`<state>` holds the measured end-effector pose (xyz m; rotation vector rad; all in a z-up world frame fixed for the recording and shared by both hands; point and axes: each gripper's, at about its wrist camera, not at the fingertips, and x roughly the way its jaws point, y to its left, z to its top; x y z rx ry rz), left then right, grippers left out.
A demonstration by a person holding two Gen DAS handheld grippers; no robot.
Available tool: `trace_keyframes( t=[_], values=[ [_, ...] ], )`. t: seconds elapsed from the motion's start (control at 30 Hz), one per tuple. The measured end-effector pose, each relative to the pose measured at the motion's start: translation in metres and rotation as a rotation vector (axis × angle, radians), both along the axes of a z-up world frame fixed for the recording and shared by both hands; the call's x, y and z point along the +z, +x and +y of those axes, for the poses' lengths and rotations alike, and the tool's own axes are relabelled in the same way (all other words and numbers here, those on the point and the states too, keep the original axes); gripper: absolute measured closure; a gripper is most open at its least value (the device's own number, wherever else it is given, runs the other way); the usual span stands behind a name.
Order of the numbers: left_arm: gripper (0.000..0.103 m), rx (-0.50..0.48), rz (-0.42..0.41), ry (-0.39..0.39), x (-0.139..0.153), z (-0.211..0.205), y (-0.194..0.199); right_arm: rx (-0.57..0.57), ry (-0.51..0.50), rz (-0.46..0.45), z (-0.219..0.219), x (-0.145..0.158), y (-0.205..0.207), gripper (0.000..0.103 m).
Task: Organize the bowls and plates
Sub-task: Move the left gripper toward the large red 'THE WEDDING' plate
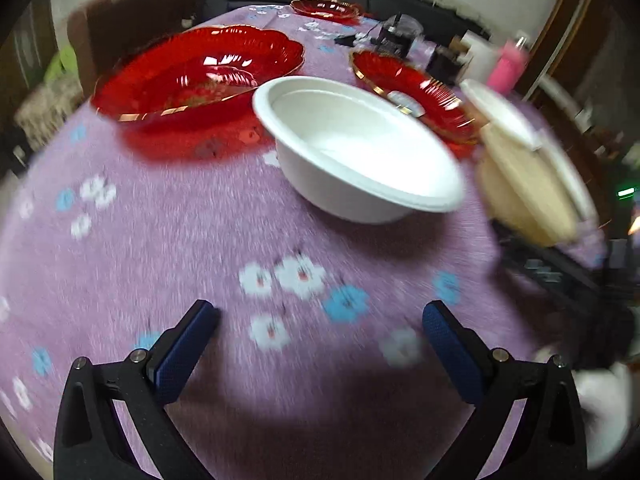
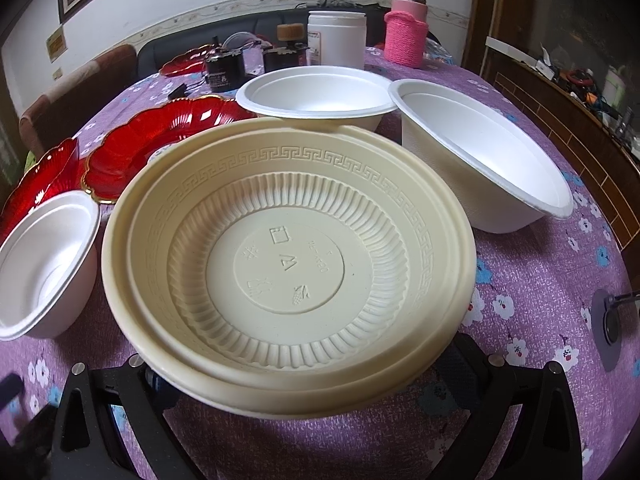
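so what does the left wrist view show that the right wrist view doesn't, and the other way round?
Only the left wrist view: the left tool open and empty over the purple floral tablecloth.

Only the right wrist view: the inside of the cream ribbed plastic bowls, nested, at the right tool, whose fingers the bowls hide; two more white foam bowls; a white plastic jar.

Both: the red scalloped glass plates, a white foam bowl, the pink knit-covered bottle.
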<state>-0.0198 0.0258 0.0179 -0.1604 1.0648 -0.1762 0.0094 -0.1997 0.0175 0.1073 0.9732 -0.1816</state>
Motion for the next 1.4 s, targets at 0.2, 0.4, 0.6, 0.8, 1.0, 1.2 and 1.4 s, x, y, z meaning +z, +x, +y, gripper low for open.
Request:
trace_keyframes(
  t=[0.2,0.4,0.6,0.8,1.0,1.2,1.4],
  values=[
    [0.0,0.053,-0.115,-0.106,0.028,0.037,-0.036,0.054,0.012,0.077,0.002,0.001,-0.018,0.001],
    [0.0,0.104,-0.138,-0.064,0.043,0.073,-0.056,0.094,0.033,0.119,0.001,0.003,-0.051,0.001],
    [0.0,0.239,-0.377,0.094,0.081,0.103,-0.082,0.131,0.2,0.02,-0.017,0.02,-0.102,0.0],
    [0.0,0.403,-0.521,0.181,0.117,0.132,-0.096,0.141,0.091,-0.314,0.007,0.078,-0.142,0.0],
    [0.0,0.447,-0.671,0.313,0.148,0.145,-0.102,0.186,0.092,-0.446,0.039,0.112,-0.126,0.0],
    [0.0,0.381,-0.617,0.396,0.152,0.145,-0.069,0.277,0.144,-0.446,0.077,0.132,-0.095,0.0],
    [0.0,0.339,-0.56,0.388,0.145,0.143,-0.052,0.38,0.148,-0.418,0.128,0.141,-0.06,0.0]
  ],
)
